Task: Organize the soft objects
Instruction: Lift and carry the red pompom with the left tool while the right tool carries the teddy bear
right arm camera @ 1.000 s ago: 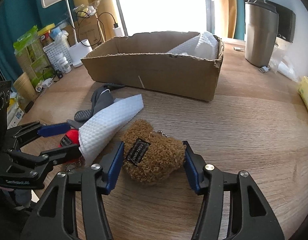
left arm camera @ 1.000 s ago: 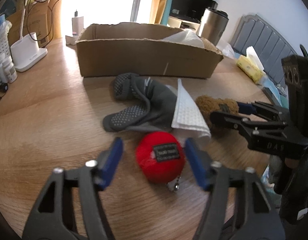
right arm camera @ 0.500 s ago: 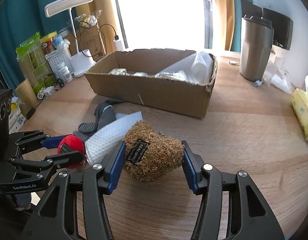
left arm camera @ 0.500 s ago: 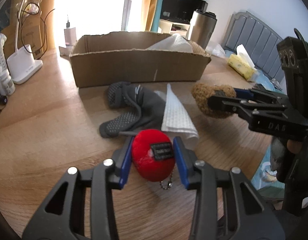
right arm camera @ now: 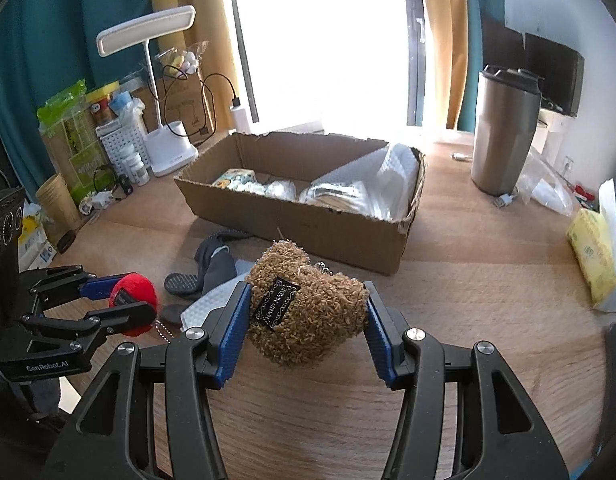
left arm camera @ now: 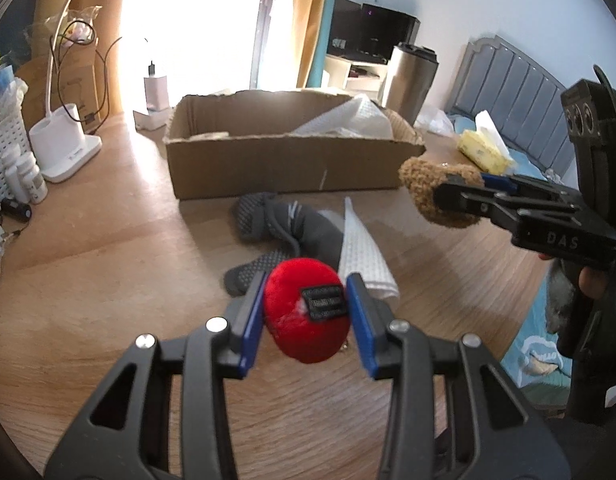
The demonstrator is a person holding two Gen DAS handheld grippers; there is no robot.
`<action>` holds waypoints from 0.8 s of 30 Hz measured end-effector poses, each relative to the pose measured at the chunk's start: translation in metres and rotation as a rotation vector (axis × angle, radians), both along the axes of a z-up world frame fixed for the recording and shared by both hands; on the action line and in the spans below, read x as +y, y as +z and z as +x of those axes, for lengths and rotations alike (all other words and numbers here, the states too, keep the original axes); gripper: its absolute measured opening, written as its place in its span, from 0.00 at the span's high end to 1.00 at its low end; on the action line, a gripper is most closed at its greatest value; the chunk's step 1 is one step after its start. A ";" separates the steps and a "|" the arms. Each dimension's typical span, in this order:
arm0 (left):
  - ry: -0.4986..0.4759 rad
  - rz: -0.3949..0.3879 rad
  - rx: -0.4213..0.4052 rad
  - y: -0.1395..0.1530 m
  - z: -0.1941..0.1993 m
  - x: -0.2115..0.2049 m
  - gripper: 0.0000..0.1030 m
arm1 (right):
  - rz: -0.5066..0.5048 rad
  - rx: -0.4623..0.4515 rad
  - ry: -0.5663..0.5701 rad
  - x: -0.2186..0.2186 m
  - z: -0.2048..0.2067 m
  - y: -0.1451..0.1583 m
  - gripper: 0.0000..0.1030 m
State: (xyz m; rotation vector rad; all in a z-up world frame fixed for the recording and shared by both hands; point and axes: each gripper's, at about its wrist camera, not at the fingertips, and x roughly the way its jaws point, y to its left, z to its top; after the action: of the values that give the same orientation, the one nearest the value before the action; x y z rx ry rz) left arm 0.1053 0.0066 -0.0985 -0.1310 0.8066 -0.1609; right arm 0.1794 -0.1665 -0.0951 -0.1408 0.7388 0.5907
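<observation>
The left claw (left arm camera: 308, 312) was clenched on a red plush ball (left arm camera: 305, 316), its blue pads pressing both sides, and the ball was held above the wooden bench (left arm camera: 107, 280). The right claw (right arm camera: 305, 316) was gripping a brown curly plush toy (right arm camera: 308, 312) in the same way, also lifted from the bench. Under them, a pair of grey socks (left arm camera: 283, 232) and a white folded cloth (left arm camera: 364, 256) lay on the bench, touching each other. Behind these stood an open cardboard box (right arm camera: 328, 232) with white cloth and some packets inside.
</observation>
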 end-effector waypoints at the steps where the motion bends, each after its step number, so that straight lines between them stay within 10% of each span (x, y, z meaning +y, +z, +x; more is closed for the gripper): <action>1: 0.004 0.004 -0.002 0.002 0.001 0.001 0.61 | 0.000 -0.002 -0.001 0.000 0.001 0.001 0.45; 24: 0.092 0.054 -0.126 0.069 0.036 0.032 0.61 | 0.075 -0.086 -0.002 -0.012 0.036 0.043 0.45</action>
State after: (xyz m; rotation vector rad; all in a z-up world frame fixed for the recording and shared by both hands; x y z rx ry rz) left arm 0.1410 0.0387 -0.0294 -0.1055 0.6772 -0.0593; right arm 0.2154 -0.1789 -0.0522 -0.0954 0.6326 0.6058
